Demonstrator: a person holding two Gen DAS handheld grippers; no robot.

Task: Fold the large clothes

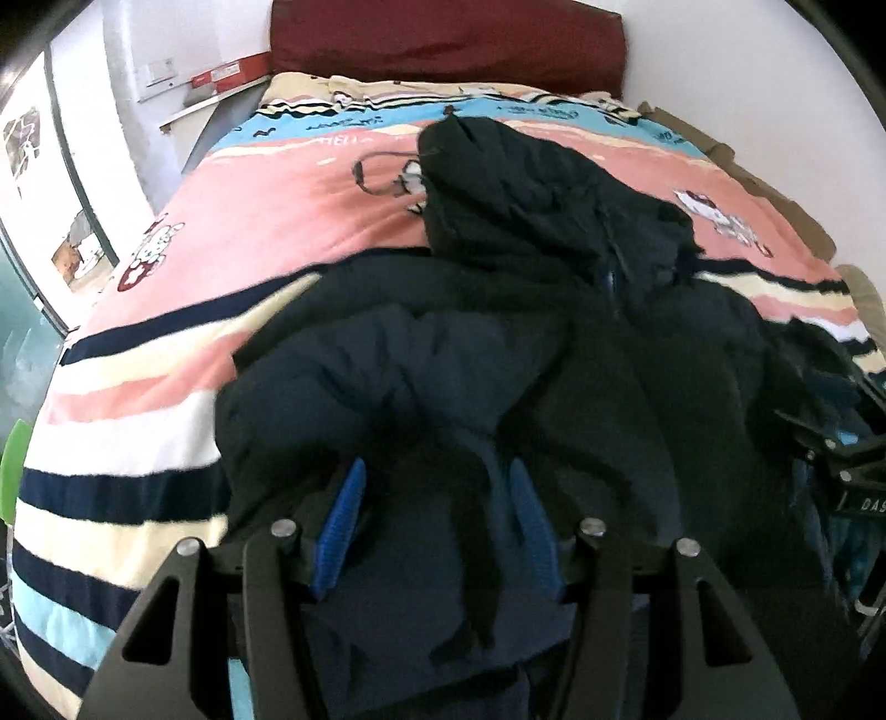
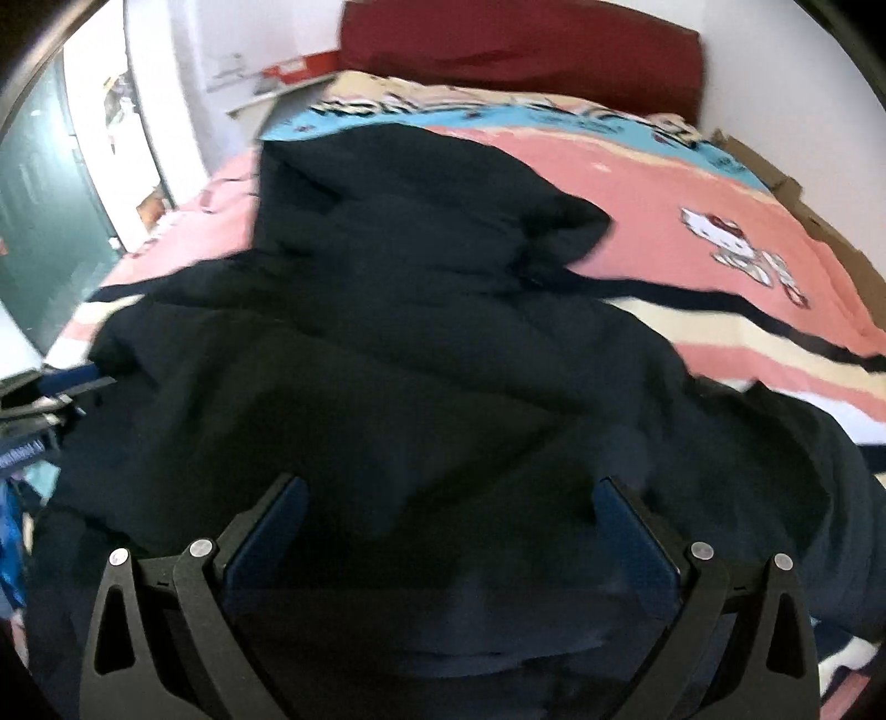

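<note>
While the dark navy padded jacket [image 1: 498,343] lies rumpled across the pink cartoon-print striped blanket [image 1: 266,232], the step looks like taking hold of its near hem for a first fold. Left gripper [image 1: 437,531]: fingers spread, fabric bunched between the blue pads [image 1: 343,520], not yet pinched. Right gripper [image 2: 448,531]: jaws wide apart over the cloth, gripping nothing. Next move, by my judgement: close both on the hem, then lift evenly. The left view alone shows the hood end and zipper [image 1: 612,282]; the right view alone shows the flat folded-over edge [image 2: 554,221]. Dark red headboard [image 1: 443,44] behind.
</note>
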